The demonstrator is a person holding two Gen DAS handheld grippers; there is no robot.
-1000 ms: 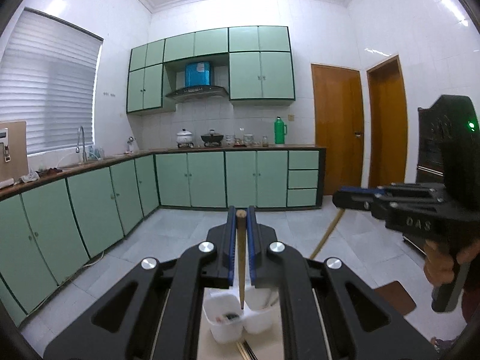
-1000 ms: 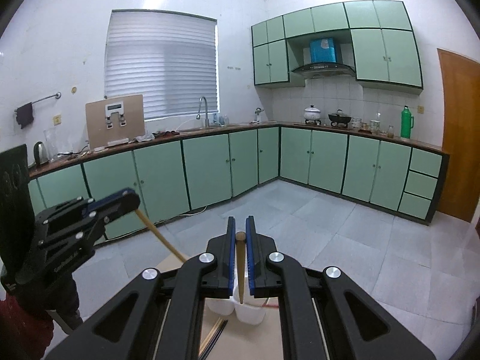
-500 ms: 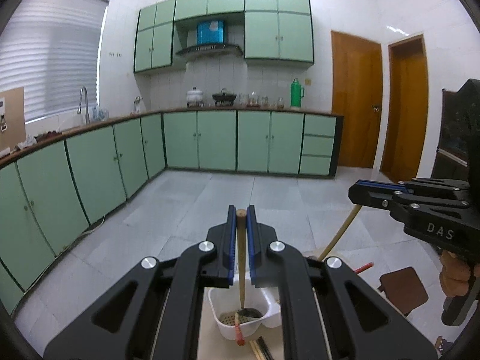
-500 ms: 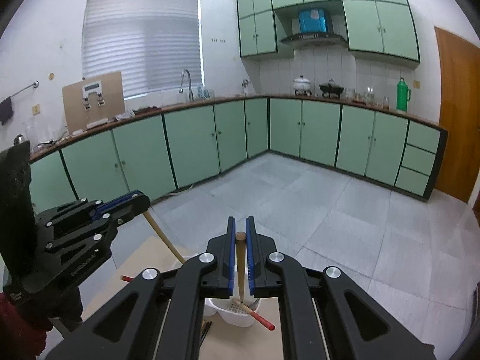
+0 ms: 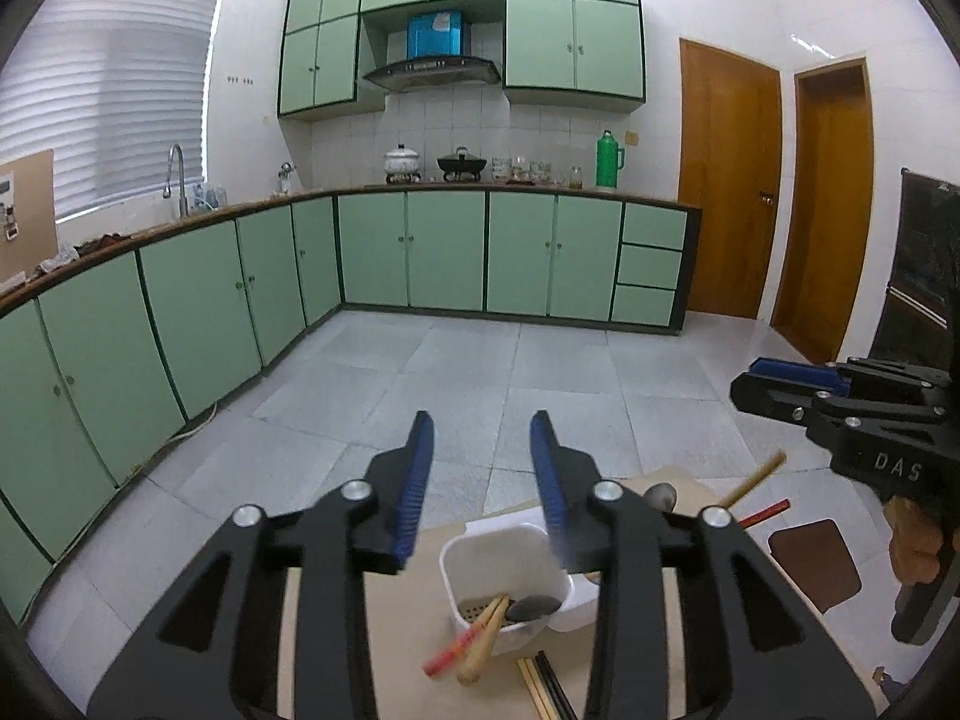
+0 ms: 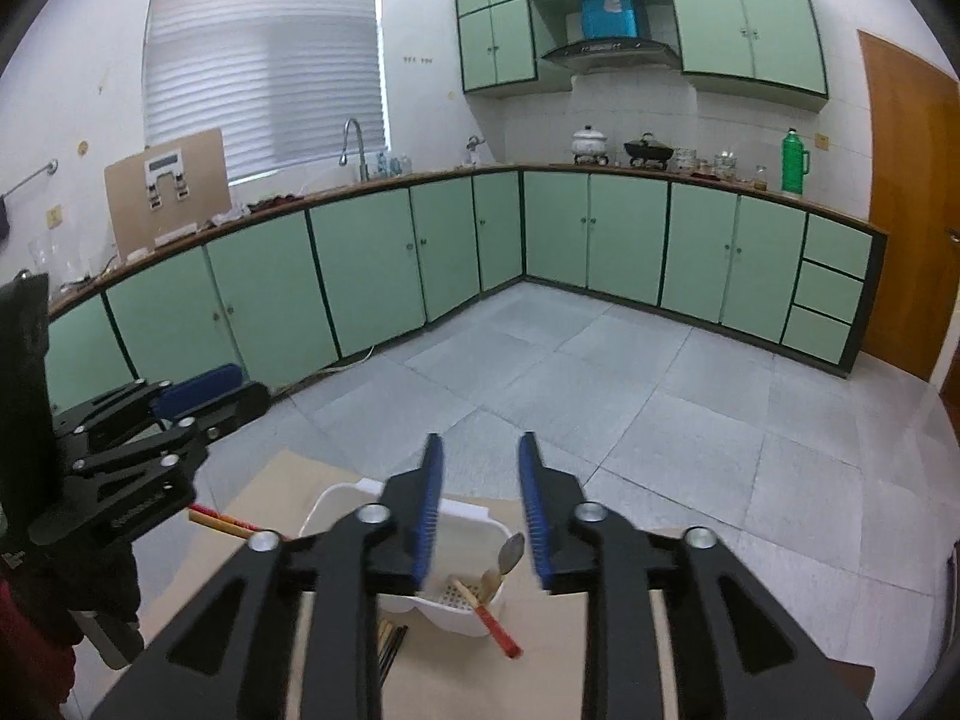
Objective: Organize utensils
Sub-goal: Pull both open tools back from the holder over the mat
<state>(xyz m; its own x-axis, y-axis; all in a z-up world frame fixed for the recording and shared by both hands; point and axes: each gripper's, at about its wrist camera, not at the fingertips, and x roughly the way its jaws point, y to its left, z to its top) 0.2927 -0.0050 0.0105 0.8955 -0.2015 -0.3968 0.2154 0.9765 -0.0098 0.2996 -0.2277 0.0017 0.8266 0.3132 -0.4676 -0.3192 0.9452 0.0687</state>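
A white utensil holder (image 5: 504, 546) (image 6: 336, 498) stands on a beige tabletop (image 5: 408, 630). Just above and before it, my left gripper (image 5: 480, 480) has its jaws opening, nothing between them. Below it a wooden handle (image 5: 480, 642) and a red handle (image 5: 450, 651) lean out of the holder beside a dark spoon (image 5: 531, 606). My right gripper (image 6: 480, 480) hangs over the holder's other side, jaws also opening and bare. Under it stand a metal spoon (image 6: 510, 546) and a red-handled utensil (image 6: 492, 624). Each gripper shows in the other's view: right (image 5: 798, 390), left (image 6: 180, 414).
Loose chopsticks (image 5: 543, 684) (image 6: 390, 642) lie on the table in front of the holder. A brown stool seat (image 5: 813, 564) sits low at the right. Green cabinets ring a grey tiled floor, and two wooden doors stand at the far right.
Both grippers came down toward the holder. Each was shut on a wooden handle; now both stand apart and the handles rest in the holder.
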